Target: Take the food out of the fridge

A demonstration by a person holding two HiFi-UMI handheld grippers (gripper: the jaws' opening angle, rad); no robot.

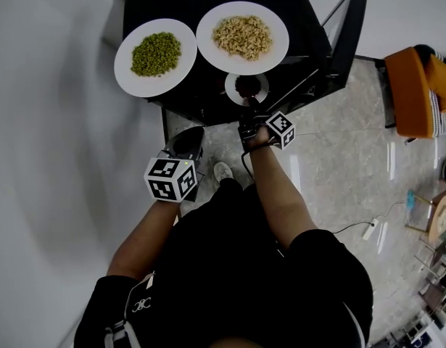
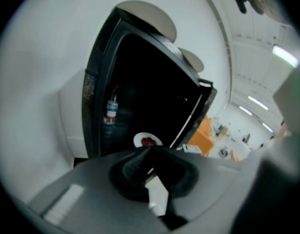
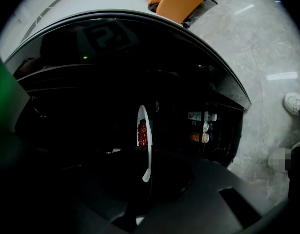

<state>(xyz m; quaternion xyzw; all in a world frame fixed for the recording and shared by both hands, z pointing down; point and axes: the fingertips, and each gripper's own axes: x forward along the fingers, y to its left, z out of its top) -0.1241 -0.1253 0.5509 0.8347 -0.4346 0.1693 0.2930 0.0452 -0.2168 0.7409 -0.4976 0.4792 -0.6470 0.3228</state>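
A white wall meets glossy grey floor, orange seat nearby.

Much of the fridge interior is lost in darkness.

left gripper: jaws together, nothing between | black fridge: open, dark inside | bottle: upright at left inside | small white plate with red food: just past jaw tips | two pale plates: on fridge top | orange seat: background right
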